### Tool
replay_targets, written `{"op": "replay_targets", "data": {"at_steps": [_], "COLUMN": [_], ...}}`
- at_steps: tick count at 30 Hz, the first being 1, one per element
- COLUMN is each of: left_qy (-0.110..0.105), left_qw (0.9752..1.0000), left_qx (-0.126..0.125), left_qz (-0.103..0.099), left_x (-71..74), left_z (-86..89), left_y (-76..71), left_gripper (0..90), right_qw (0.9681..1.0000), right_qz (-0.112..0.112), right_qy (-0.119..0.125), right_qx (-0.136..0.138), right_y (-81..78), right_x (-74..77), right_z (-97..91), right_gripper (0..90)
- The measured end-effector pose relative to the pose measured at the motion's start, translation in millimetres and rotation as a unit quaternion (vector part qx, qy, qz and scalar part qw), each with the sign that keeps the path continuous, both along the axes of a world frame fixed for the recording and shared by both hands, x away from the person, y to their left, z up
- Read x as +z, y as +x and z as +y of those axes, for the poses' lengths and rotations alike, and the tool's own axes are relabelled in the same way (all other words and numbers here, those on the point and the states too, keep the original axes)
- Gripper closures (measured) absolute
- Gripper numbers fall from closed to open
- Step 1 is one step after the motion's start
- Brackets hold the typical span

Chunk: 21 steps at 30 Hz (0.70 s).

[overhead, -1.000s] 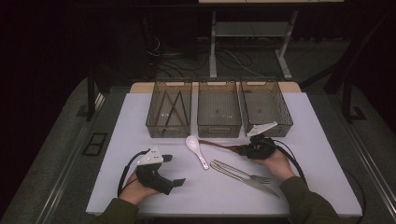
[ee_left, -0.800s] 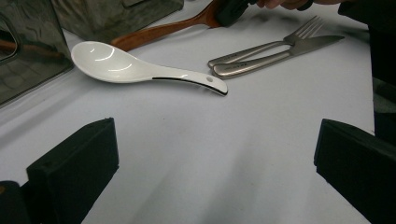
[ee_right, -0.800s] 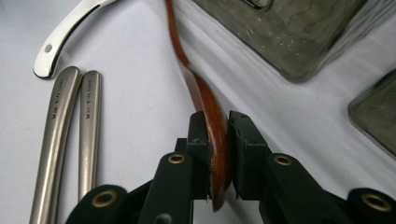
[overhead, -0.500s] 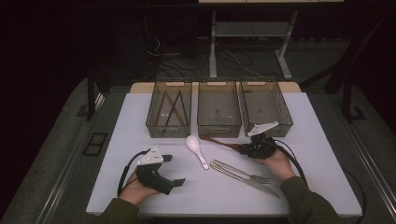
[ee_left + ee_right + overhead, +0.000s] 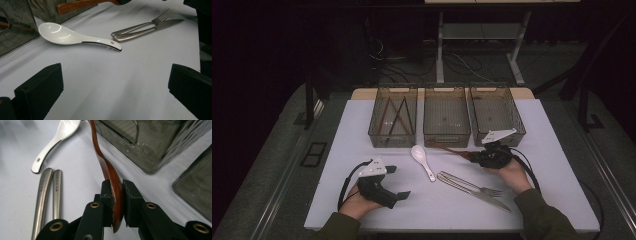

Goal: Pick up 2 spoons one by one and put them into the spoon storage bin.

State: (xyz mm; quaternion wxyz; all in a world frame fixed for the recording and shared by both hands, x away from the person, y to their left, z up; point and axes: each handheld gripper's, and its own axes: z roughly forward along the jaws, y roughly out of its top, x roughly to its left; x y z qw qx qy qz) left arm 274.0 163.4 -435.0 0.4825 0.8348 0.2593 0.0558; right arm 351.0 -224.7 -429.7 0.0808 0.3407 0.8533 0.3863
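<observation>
In the high view, the right gripper (image 5: 476,156) holds a wooden spoon (image 5: 451,149) near the far edge of the desk (image 5: 562,200), just before the middle bin (image 5: 446,131).

In the left gripper view, its jaws stand wide open and empty, facing the white spoon (image 5: 75,36).

In the right gripper view, the pads pinch the spoon's bowl. I judge it is being sorted; next it must be lifted over a bin wall.
</observation>
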Motion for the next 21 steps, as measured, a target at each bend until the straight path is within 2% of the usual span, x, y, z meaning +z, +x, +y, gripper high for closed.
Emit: {"op": "replay_targets", "data": {"at_steps": [21], "left_qy": [0.0], "left_qw": [1.0], "left_qx": [0.001], "left_qz": [0.0], "left_x": [0.0], "left_z": [0.3], "left_y": [0.1], "left_gripper": [0.0], "right_qw": [0.9994], "right_qz": [-0.019], "right_qy": [0.029], "right_qx": [-0.001], "right_y": [-7.9], "right_x": [22.2], "right_z": [-9.2], "right_gripper": [79.5]}}
